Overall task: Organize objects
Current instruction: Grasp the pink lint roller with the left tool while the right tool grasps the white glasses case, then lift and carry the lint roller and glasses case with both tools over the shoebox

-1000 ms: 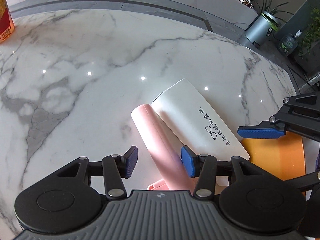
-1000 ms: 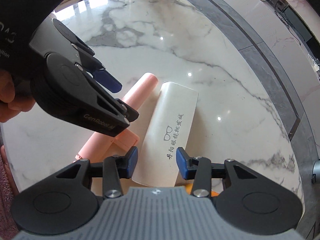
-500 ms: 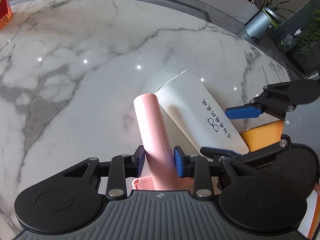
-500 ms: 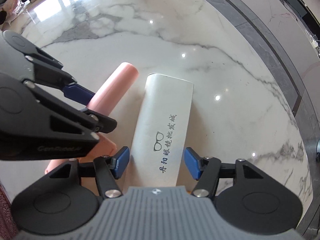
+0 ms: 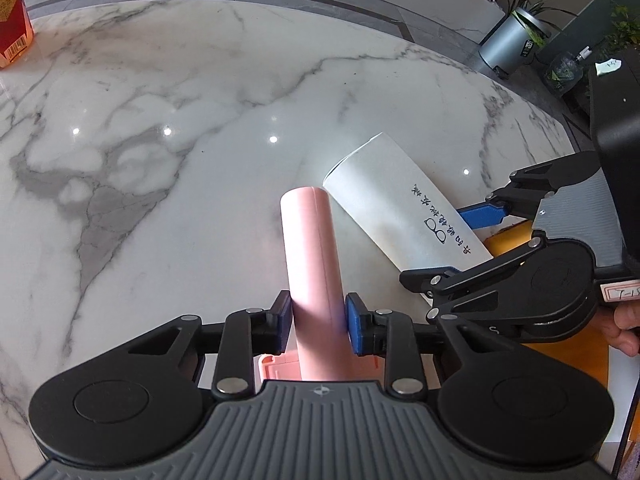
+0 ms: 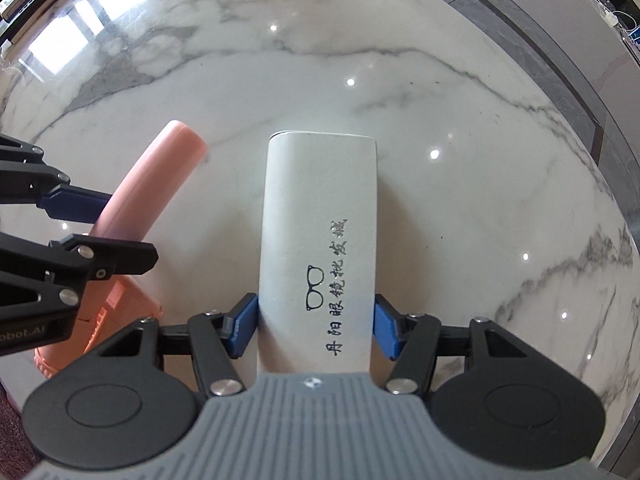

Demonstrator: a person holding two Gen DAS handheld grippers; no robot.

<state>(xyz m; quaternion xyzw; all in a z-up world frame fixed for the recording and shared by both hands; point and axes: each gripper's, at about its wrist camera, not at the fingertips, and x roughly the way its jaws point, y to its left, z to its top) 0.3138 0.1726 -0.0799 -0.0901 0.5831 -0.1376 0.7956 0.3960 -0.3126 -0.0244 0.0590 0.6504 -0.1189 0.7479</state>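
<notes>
Left wrist view: left gripper (image 5: 315, 323), jaws closing, was clamped on pink tube (image 5: 312, 256); red carton (image 5: 12, 20) seen only there. Right wrist view: right gripper (image 6: 316, 330) pressed against white glasses case (image 6: 320, 240) on marble table (image 6: 460, 120).

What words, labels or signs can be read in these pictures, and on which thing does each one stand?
"丹阳眼镜批发城", beside a small drawing of spectacles: printed in black on the white case.
"obot.AI", start cut off: on the left gripper body.
"T-1", cut off by the picture edge: handwritten on a white label on the right gripper.
Barcode and print on the red package: too small to read.
</notes>
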